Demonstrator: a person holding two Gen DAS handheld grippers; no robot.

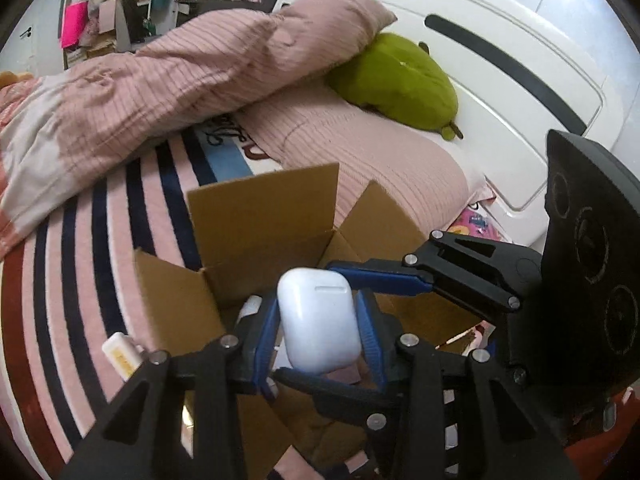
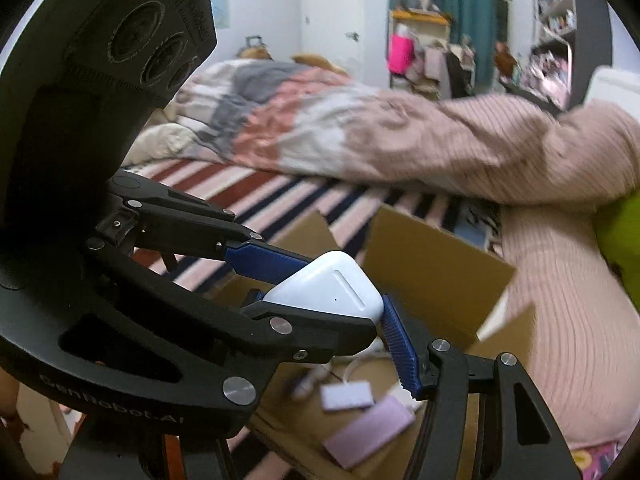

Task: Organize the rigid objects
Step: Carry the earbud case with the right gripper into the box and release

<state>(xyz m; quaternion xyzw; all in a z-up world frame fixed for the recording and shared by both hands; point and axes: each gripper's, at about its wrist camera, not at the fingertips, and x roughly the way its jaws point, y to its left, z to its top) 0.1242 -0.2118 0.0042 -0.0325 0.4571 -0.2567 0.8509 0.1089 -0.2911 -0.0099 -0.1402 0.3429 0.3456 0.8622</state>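
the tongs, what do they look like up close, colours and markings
Both tongs, left and right, share one build: matte black plastic linkage arms joined by round silver rivets, tipped with ribbed blue fingers. One black body carries pale "GenRobot.AI" lettering and three round recesses.

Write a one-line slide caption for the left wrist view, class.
Left gripper holds a white earbud case above an open cardboard box on a striped bedspread.

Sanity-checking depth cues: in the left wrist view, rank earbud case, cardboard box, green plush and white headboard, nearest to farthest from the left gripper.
1. earbud case: clamped between the left gripper fingers.
2. cardboard box: directly below and ahead, flaps open.
3. green plush: far right, on the bed.
4. white headboard: behind the plush.
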